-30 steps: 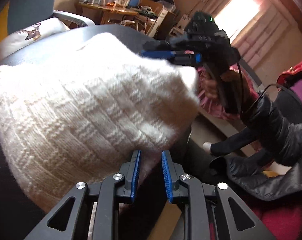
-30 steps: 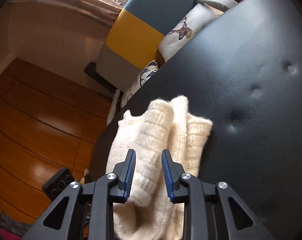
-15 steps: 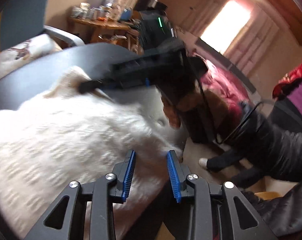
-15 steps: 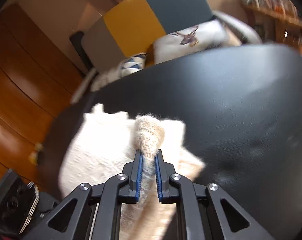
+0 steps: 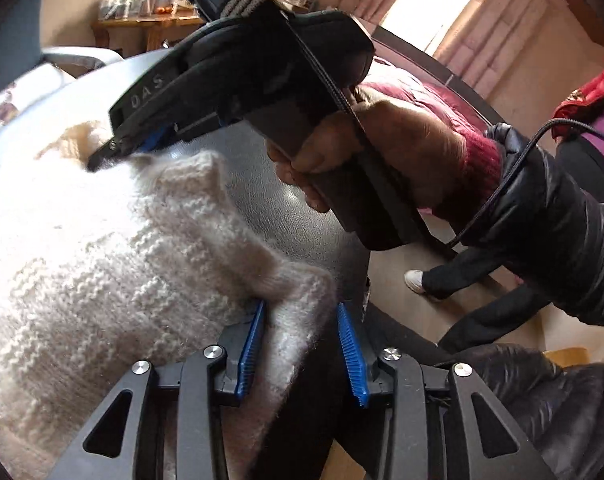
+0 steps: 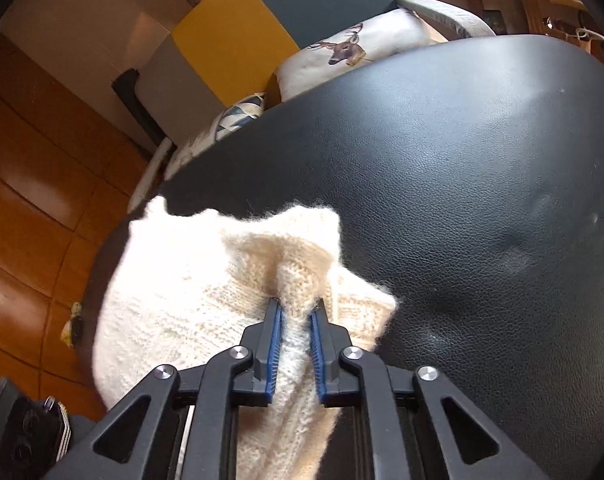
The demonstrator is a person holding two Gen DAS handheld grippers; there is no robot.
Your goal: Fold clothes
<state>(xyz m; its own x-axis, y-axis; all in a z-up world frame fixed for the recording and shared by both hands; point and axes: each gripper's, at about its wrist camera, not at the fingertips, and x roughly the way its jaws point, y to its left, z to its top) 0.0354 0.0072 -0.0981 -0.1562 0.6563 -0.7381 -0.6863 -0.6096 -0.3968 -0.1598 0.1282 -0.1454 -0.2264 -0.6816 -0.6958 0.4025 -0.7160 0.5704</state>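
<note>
Two grippers on one cream knitted sweater [image 5: 102, 264], which lies bunched on a black leather surface [image 6: 481, 184] near its edge. Right gripper [image 6: 295, 320]: blue pads pinched tight on a raised fold of the knit, fabric squeezed between them and trailing down between the fingers. Same gripper seen from the left wrist camera [image 5: 114, 152]: tips down at the far edge of the sweater, right hand [image 5: 381, 156] wrapped around the handle, cable running back along a dark padded sleeve. Left gripper [image 5: 302, 344]: fingers spread apart, a corner of the sweater sitting in the gap and touching the left pad; right pad looks clear of the fabric, so no grip. Background: chair with yellow and teal back [image 6: 262, 24] beyond the black surface, deer-print cushion [image 6: 353, 48] on it, wood floor [image 6: 30, 200] below, cluttered wooden table [image 5: 150, 20] further back.
</note>
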